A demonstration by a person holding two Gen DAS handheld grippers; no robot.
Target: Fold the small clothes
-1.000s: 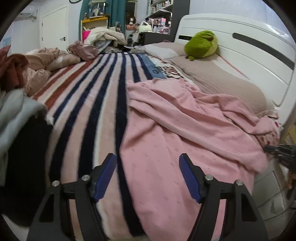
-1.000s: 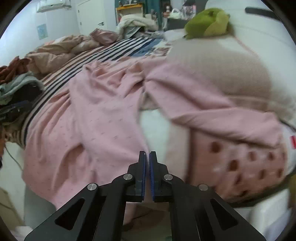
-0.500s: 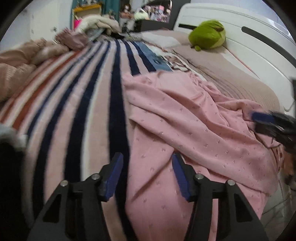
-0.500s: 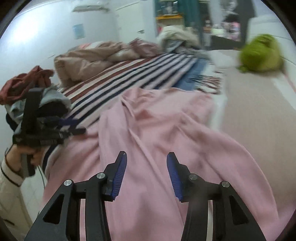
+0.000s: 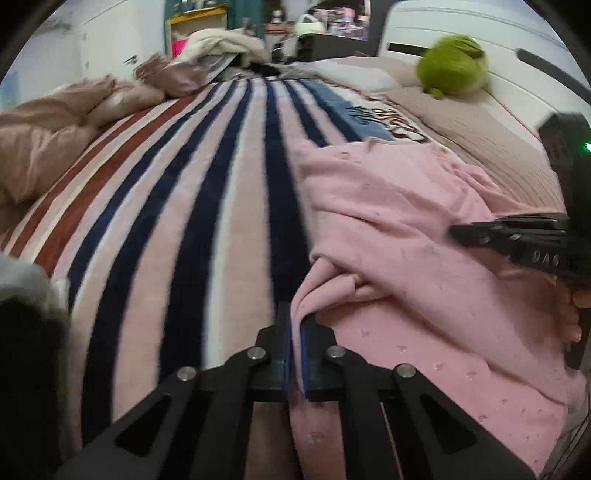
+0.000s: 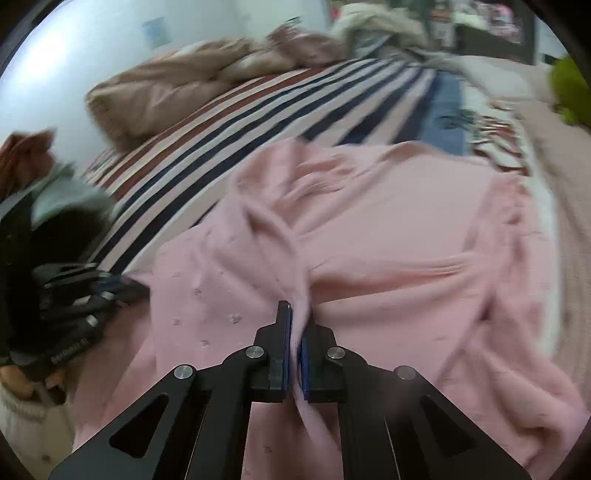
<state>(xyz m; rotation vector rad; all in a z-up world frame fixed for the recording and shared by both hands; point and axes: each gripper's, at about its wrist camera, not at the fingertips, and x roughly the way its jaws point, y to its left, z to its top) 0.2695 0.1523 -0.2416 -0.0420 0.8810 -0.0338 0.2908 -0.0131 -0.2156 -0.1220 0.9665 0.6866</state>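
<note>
A: Where does the garment [image 5: 413,236] lie?
B: On the bed [image 5: 517,155], on its near right part, partly over the blanket [image 5: 192,206], which runs away to the left of it.

A: And the claws?
B: The left claw [image 5: 294,332] sits at the garment's left edge with a fold between its jaws. The right claw [image 6: 295,332] is at the near edge, further right, also with cloth between its jaws.

A: What lies behind?
B: The toy [image 5: 454,66] lies at the far right, by the headboard [image 5: 498,26]. A quilt [image 5: 48,140] is bunched on the bed's left side. A clothes pile [image 6: 55,192] sits at the near left, beside the blanket.
</note>
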